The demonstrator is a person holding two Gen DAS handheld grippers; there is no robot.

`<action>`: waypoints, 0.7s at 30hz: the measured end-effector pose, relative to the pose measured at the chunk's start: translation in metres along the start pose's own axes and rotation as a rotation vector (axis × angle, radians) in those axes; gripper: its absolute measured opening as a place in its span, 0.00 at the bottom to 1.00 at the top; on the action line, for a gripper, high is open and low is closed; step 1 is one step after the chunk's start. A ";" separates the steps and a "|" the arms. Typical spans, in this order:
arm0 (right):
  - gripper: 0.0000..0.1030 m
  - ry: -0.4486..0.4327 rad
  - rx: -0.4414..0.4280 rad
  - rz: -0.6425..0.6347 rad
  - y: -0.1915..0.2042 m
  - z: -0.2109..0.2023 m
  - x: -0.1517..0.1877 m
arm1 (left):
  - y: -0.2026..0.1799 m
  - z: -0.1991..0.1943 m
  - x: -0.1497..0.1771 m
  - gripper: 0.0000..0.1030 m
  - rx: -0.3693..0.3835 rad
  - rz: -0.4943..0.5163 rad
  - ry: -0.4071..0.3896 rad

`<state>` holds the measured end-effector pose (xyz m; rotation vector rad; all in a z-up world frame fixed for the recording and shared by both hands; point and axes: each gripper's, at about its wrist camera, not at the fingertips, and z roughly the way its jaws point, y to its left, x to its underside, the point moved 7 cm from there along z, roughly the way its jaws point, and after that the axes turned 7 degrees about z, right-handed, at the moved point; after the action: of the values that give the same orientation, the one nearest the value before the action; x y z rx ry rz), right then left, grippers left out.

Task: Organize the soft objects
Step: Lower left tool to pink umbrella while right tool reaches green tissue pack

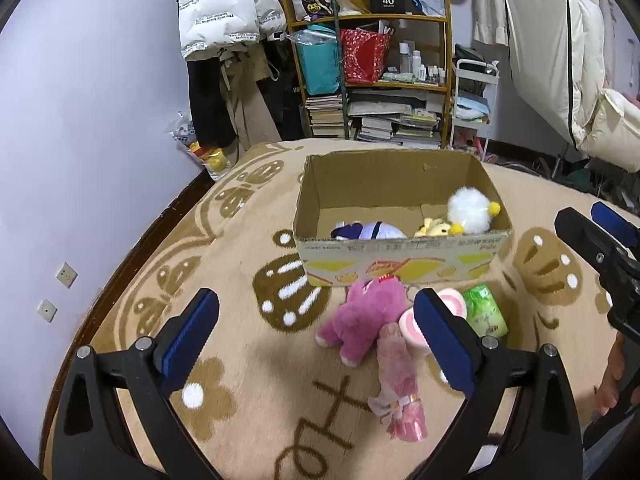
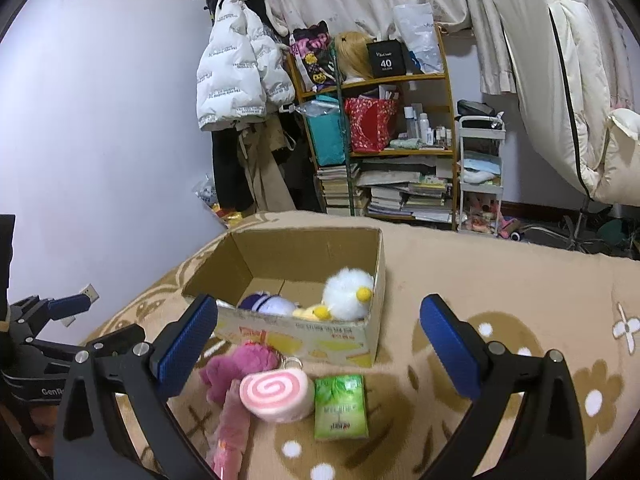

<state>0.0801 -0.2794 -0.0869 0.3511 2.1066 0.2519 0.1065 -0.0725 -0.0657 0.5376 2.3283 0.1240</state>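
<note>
Left gripper (image 1: 316, 332) hangs wide apart, nothing between its pads, over the patterned blanket (image 1: 248, 344). One cardboard box (image 1: 400, 258) sits mid-blanket holding three plush toys: one purple-white (image 1: 376, 231), one yellow (image 1: 434, 227), one white fluffy (image 1: 470, 208) at its right end. Four soft things lie against the box's near side: pink plush (image 1: 362, 316), pink wrapped bundle (image 1: 400, 384), swirl roll (image 2: 276, 394), green pack (image 2: 341, 406). Right gripper (image 2: 318, 346) gapes wide too, empty.

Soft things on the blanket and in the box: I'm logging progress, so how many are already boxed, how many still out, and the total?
In the cardboard box: 3 (white fluffy toy, yellow toy, purple-and-white toy)
Out on the blanket: 4 (pink plush, pink swirl roll, green tissue pack, pink wrapped bundle)
Total: 7
</note>
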 end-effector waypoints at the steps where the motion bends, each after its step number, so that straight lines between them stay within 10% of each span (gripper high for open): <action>1: 1.00 0.009 0.001 -0.001 -0.001 -0.001 0.003 | -0.001 0.000 0.001 0.94 0.000 0.000 0.005; 21: 1.00 0.168 0.036 -0.017 -0.004 0.038 0.054 | -0.018 0.056 0.035 0.94 0.057 -0.003 0.188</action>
<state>0.0846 -0.2627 -0.1504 0.3432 2.2810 0.2404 0.1159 -0.0784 -0.1331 0.5719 2.5216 0.1112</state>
